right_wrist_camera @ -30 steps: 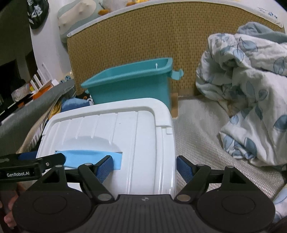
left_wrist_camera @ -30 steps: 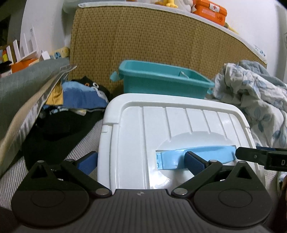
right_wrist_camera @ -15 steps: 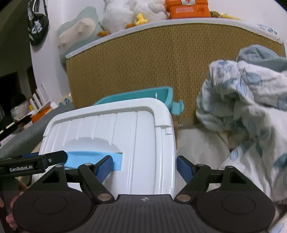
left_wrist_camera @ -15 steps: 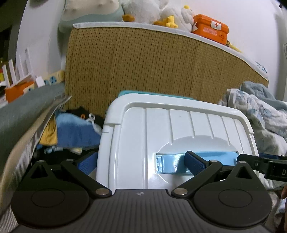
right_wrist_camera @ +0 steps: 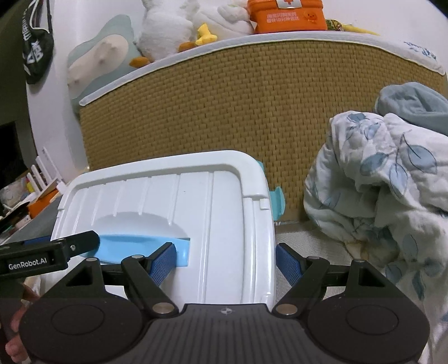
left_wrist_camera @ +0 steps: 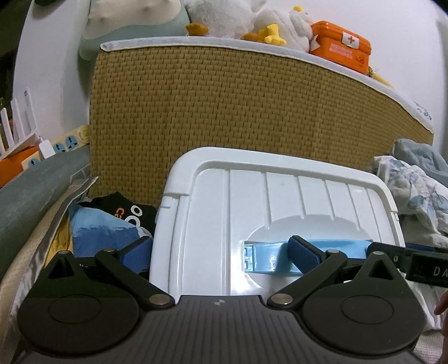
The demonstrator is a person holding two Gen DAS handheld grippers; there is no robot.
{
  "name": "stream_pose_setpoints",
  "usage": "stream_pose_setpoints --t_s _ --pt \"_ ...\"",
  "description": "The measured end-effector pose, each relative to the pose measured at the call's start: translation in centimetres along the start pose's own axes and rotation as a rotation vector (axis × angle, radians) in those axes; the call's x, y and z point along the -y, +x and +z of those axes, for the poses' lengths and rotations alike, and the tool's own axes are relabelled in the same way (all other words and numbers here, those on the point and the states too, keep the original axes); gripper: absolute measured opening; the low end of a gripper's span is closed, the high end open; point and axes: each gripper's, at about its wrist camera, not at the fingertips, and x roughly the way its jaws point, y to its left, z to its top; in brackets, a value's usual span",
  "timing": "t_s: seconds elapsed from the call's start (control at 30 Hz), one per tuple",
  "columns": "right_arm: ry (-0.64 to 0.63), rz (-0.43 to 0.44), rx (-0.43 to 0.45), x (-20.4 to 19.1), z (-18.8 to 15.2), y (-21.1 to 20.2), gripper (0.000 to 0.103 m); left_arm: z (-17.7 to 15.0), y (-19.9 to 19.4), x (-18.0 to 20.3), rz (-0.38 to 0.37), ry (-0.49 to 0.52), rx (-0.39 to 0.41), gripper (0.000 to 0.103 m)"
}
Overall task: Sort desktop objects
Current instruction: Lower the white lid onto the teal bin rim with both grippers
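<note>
Currently both grippers clamp the white lid (left_wrist_camera: 280, 212) from opposite short sides: left gripper (left_wrist_camera: 221, 253) on its left edge, right gripper (right_wrist_camera: 225, 259) on its right edge. Lid's long axis runs between them, blue handle (left_wrist_camera: 282, 256) centred, teal bin (right_wrist_camera: 277, 197) just behind.

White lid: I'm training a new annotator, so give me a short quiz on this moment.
1. True or false: only the left gripper grips the white lid; the right gripper is clear of it.
2. What sits atop the woven panel? A. orange first-aid box B. kettle C. laptop
3. Fill in: the lid's handle is light ____.
Key: 1 false; 2 A; 3 blue.
</note>
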Motion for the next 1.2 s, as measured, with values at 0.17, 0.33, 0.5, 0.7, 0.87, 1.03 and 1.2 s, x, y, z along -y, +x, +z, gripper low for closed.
stream_pose_setpoints --t_s 0.17,0.33,0.5,0.7,0.87,1.03,1.2 --pt "0.01 -0.013 0.002 0.7 1.2 1.8 0.082 0.9 1.8 -0.3 0.006 -0.01 -0.006 0.103" --pt "0.013 -0.017 -0.004 1.4 2.0 3.9 0.082 2.1 4.1 -0.6 0.013 -0.009 -0.013 0.103" --pt "0.02 -0.025 -0.008 1.8 2.9 5.8 0.082 3.0 5.8 -0.9 0.005 -0.029 -0.02 0.103" --pt "0.006 -0.036 -0.031 2.2 3.9 6.9 0.083 3.4 7.1 -0.7 0.001 -0.019 -0.039 0.103" --pt "0.012 -0.034 -0.028 2.6 4.2 7.8 0.083 4.2 8.2 -0.6 -0.008 -0.014 -0.057 0.103" --pt "0.006 -0.036 -0.029 3.0 4.7 8.7 0.083 4.6 9.2 -0.7 -0.01 -0.021 -0.066 0.103" --pt "0.013 -0.03 -0.041 3.2 5.1 9.9 0.083 5.2 10.6 -1.0 -0.012 -0.025 -0.084 0.103"
